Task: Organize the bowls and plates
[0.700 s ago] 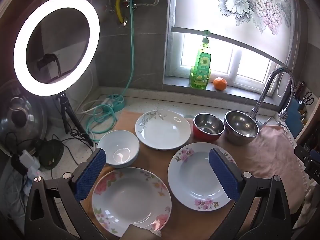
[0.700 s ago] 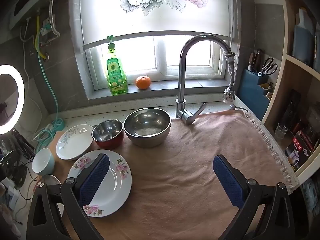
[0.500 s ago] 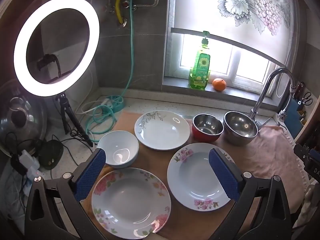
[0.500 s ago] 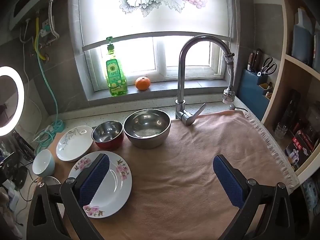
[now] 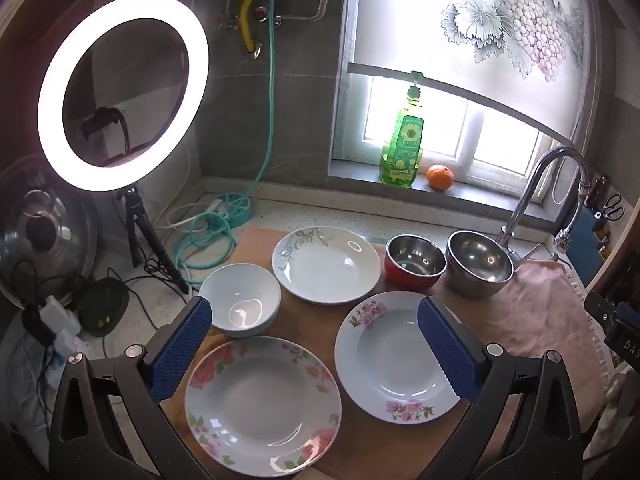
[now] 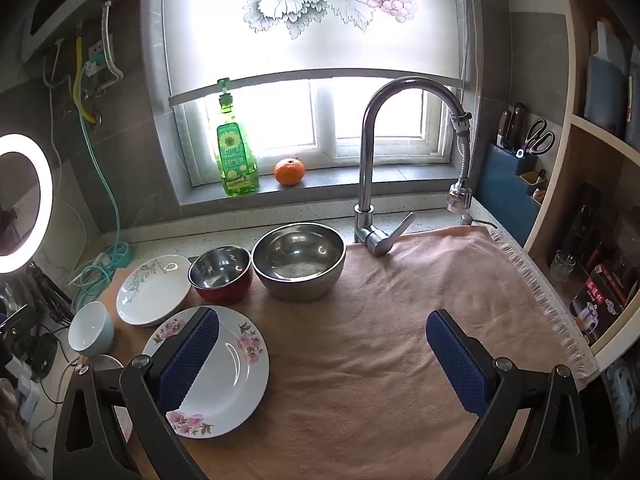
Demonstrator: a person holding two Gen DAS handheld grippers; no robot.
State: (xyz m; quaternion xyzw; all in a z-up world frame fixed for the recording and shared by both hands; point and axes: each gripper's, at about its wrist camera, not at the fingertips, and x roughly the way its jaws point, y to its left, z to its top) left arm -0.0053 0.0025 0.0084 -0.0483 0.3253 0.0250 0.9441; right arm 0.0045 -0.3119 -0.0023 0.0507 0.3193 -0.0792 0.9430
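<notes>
Three plates lie on the counter: a big-flowered plate (image 5: pixel 262 404) nearest me, a pink-blossom plate (image 5: pixel 394 354) to its right, and a leaf-pattern plate (image 5: pixel 326 264) behind. A pale blue bowl (image 5: pixel 240 300) sits at the left. A red steel-lined bowl (image 5: pixel 414 262) and a larger steel bowl (image 5: pixel 478 264) stand at the back right. My left gripper (image 5: pixel 316 340) hovers open above the two front plates, holding nothing. In the right wrist view my right gripper (image 6: pixel 324 354) is open over the pink cloth (image 6: pixel 400 360), its left finger above the pink-blossom plate (image 6: pixel 228 368).
A lit ring light (image 5: pixel 122 92) on a tripod stands left, with cables and a power strip (image 5: pixel 232 210) behind. The faucet (image 6: pixel 370 184) rises behind the steel bowls. A green soap bottle (image 6: pixel 236 152) and an orange (image 6: pixel 289 171) sit on the sill. Shelves (image 6: pixel 592 208) flank the right.
The left wrist view has shifted slightly, so the nearest plate shows whole now. The dishes have not moved and both grippers stay open.
</notes>
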